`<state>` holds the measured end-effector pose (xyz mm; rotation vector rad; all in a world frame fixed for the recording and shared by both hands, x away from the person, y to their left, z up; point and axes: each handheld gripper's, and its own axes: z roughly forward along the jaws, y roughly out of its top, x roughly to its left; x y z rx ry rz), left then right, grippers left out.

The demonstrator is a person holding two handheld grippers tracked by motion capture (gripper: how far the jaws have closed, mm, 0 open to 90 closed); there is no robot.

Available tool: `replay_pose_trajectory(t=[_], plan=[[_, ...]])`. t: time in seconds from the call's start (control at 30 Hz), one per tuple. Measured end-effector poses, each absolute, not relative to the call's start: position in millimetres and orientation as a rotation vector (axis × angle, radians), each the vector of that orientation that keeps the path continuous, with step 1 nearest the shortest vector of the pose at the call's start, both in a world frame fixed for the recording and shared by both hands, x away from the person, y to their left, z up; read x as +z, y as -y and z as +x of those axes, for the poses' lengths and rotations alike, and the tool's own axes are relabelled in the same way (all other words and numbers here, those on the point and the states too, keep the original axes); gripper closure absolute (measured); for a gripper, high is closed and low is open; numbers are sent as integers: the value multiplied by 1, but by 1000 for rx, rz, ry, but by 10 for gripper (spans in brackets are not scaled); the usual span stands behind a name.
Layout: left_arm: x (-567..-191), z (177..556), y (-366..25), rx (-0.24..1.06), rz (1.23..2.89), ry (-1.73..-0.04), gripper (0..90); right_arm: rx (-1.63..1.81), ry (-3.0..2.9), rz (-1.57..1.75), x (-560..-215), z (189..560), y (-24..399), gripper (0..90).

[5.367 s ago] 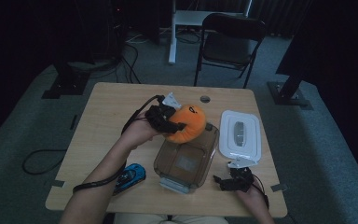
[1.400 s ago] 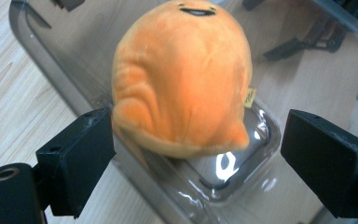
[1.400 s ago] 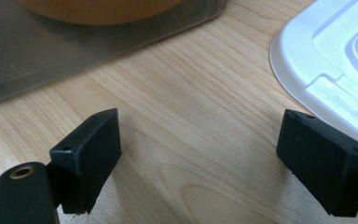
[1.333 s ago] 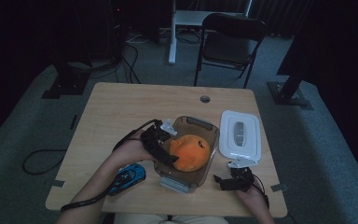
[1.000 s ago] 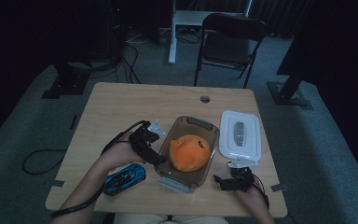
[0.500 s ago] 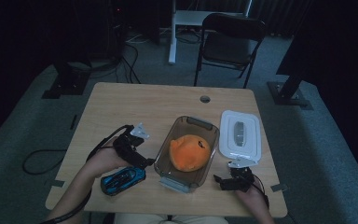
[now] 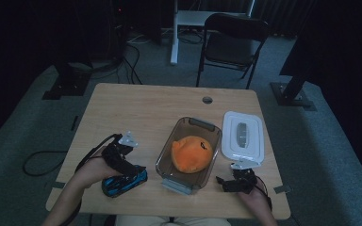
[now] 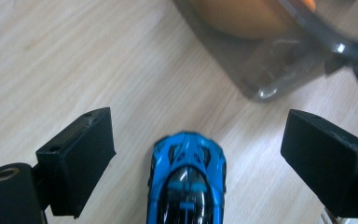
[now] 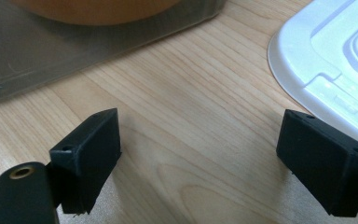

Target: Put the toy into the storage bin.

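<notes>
An orange plush toy (image 7: 194,153) lies inside a clear plastic container (image 7: 169,149) at the middle of the table. A blue toy car (image 7: 124,181) sits near the front left edge. My left gripper (image 7: 136,169) hovers over the car with its jaws wide open; in the left gripper view the car (image 8: 188,182) lies between the two jaws (image 8: 198,163) without touching either. My right gripper (image 7: 224,182) rests open at the front right, over bare wood (image 9: 200,140), between the container and the white lid (image 7: 242,136).
The white lid (image 9: 326,70) lies flat to the right of the container wall (image 9: 74,42). A round cable hole (image 7: 207,100) is at the table's far edge. A black chair (image 7: 231,44) stands beyond the table. Cables trail off the left side.
The left gripper let go of the orange plush in the container, then drew back left and down toward the front edge, ending over the blue car. The right gripper stayed put.
</notes>
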<state>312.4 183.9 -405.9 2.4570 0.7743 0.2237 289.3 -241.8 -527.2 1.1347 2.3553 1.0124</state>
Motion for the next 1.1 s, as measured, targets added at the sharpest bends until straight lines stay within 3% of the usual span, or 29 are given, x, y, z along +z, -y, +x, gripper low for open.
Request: replay_pose_trajectory(t=[0.73,1.1], plan=[[-447,293,-217,212,2429,-861,105,1011,-2352,1139,-527,289,242,131],[-469,287,-219,220,2494,-859,106,1011,-2350,1137,-527,290,242,131]])
